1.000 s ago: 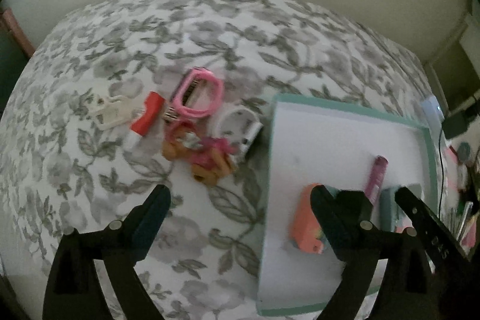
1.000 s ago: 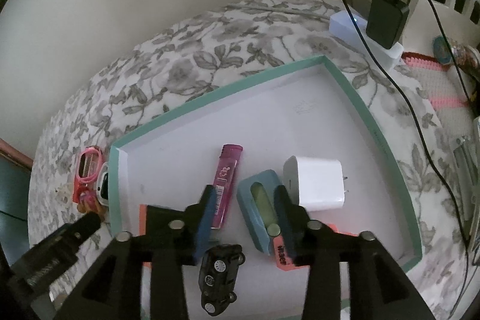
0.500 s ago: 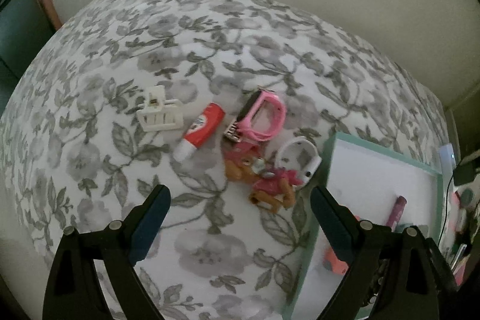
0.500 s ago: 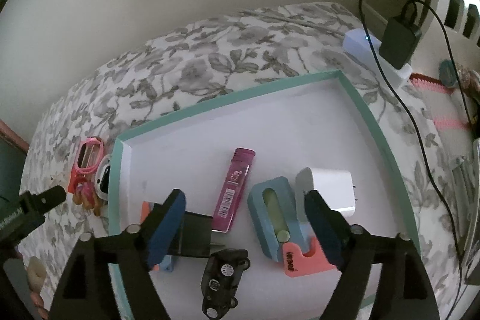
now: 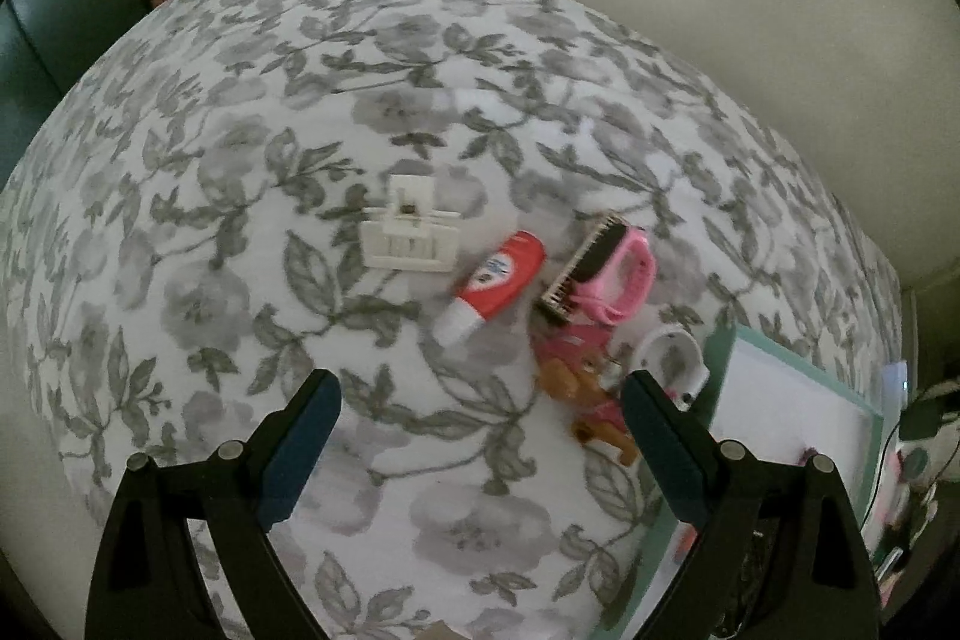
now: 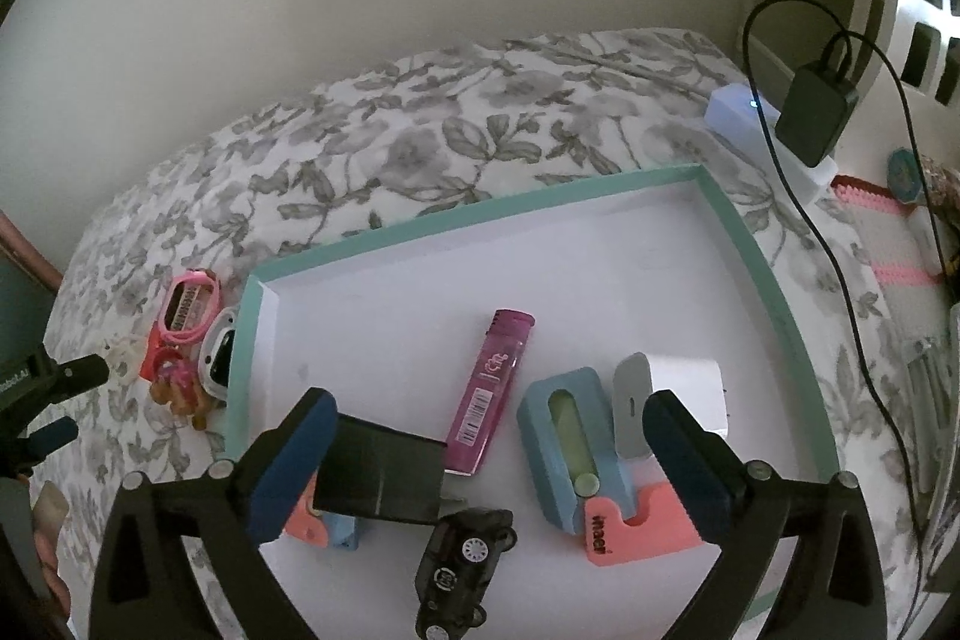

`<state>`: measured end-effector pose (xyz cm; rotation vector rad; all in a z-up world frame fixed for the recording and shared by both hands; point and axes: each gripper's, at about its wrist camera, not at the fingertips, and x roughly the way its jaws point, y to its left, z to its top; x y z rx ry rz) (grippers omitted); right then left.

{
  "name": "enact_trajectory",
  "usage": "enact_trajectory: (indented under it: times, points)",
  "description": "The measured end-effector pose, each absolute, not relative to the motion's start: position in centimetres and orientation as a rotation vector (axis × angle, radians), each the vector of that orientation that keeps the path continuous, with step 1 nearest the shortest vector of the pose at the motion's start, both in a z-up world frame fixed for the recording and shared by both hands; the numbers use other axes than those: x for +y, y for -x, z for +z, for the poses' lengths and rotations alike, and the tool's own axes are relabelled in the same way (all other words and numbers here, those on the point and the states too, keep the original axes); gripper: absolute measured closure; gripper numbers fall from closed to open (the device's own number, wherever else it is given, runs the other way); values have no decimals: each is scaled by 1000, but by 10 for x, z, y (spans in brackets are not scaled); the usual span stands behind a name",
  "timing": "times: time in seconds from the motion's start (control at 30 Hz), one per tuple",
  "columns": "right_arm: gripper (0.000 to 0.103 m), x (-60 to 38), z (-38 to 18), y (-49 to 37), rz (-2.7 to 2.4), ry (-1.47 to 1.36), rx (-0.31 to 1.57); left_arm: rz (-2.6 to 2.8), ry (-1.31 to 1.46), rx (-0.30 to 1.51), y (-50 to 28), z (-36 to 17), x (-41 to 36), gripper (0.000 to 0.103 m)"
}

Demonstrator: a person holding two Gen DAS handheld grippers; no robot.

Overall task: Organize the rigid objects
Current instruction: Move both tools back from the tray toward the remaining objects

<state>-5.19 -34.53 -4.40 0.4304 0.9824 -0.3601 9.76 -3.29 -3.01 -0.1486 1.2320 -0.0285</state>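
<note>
We count two chargers, white point(image 6: 690, 388) and black point(image 6: 378, 478), one lighter point(image 6: 489, 391), one toy car point(image 6: 462, 568), one hair clip point(image 5: 410, 235) and two watches, pink point(image 5: 606, 274) and white point(image 5: 669, 361).

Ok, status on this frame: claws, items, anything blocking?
Left claw open, empty, over bedspread. Right claw open above teal tray. Red tube, hair clip still outside. Nothing blocking.

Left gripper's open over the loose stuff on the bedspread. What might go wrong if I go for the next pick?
1. The pink watch, the toy figure and the white watch lie touching in one clump, so closing the left gripper there may catch two at once.
2. The red tube lies on the soft bedspread and may roll away.
3. The clump sits against the tray rim, so a finger may hit it.
</note>
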Motion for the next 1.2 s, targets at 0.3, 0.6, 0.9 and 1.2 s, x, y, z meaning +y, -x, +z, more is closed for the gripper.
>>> enact_trajectory:
  times: [0.3, 0.6, 0.9, 1.2]
  points:
    - [0, -331, -34, 47, -322, -411, 916, 39, 165, 1178, -111, -22, 0, 8]
    - [0, -307, -25, 30, -249, -414, 886, 75, 261, 1105, -123, -10, 45, 8]
    - [0, -265, -25, 4, -154, -372, 912, 132, 298, 1041, -133, -6, 90, 8]
    - [0, -225, -32, -24, -75, -328, 957, 95, 287, 1095, -145, -23, 87, 8]
